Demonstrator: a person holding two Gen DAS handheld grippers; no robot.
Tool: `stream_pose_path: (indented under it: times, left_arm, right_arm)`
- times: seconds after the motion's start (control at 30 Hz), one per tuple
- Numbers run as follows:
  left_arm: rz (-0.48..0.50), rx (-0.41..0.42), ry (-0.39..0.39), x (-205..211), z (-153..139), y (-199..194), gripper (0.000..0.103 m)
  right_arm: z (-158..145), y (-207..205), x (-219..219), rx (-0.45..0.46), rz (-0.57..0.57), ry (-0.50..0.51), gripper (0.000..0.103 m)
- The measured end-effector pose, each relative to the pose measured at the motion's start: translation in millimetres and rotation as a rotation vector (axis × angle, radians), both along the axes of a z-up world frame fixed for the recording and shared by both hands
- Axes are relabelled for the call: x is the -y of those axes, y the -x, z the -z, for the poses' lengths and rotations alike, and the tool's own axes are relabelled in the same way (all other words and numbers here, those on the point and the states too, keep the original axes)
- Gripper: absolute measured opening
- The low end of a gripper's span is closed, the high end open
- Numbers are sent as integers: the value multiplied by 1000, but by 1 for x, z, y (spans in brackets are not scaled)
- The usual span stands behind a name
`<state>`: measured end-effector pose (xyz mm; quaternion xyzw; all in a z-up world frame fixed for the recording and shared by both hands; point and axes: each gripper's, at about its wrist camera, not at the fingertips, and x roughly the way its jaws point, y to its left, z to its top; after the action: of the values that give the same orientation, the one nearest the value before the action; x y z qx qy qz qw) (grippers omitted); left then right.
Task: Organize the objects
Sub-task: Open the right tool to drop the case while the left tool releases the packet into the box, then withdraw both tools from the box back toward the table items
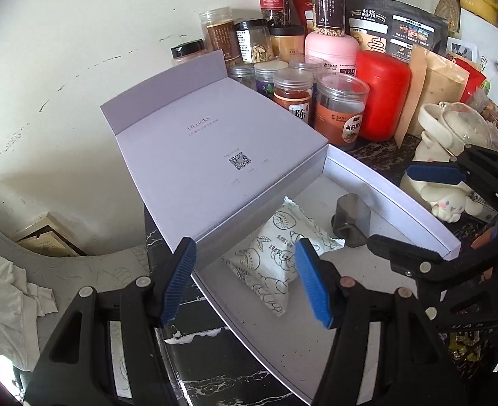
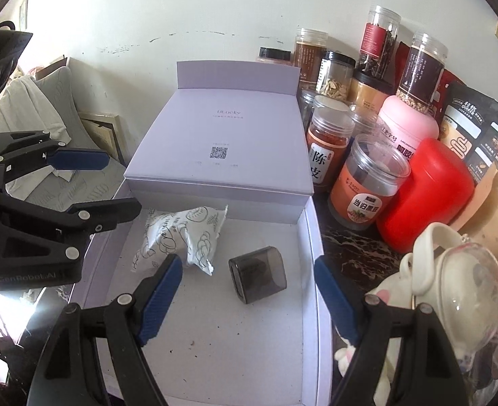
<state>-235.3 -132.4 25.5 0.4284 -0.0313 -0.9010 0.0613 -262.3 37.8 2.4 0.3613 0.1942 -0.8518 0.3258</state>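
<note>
Both claws are spread wide and holding nothing right now. My left claw (image 1: 245,280) hangs over the near-left edge of the open white box (image 2: 311,237), right above the snack packet (image 2: 181,237) lying inside. My right claw (image 2: 249,301) is over the box too, with the little dark sharpener (image 2: 257,274) just ahead of it, beside the packet but not touching it. The box sits on the dark marble worktop (image 2: 350,247), its lid (image 2: 222,142) flipped back, spice jars (image 2: 367,182) crowded along the right.
</note>
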Motion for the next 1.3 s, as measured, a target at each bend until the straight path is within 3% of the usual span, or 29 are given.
stream_pose_path:
  times: [0.67,1.3]
  left_arm:
    - [-6,-64,16,-15,-41,-59,60]
    - [22,-101,7,-43,-60,-118,60]
  right_arm:
    - [-46,-58,-26,-95,21,23,81]
    - [-63,-115,-57,-129,57,35,81]
